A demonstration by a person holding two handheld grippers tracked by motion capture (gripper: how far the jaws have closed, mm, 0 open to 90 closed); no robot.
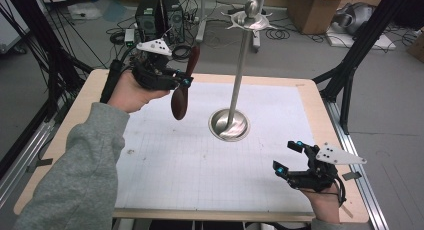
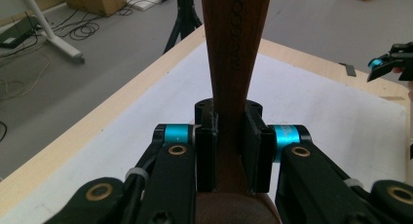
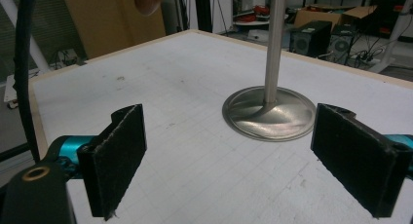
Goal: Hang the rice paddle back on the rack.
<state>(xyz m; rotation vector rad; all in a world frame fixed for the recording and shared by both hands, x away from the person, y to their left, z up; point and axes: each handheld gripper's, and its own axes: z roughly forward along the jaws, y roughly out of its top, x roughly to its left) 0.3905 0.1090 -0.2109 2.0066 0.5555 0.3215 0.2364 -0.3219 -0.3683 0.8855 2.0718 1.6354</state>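
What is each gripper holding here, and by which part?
Left gripper clamps the wooden spoon by its handle, just above the bowl. Right gripper holds nothing.

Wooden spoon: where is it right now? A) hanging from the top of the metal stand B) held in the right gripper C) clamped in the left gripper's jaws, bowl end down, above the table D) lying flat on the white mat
C: the left gripper is shut on the wooden spoon, which hangs above the table beside the metal stand; the right gripper is open.
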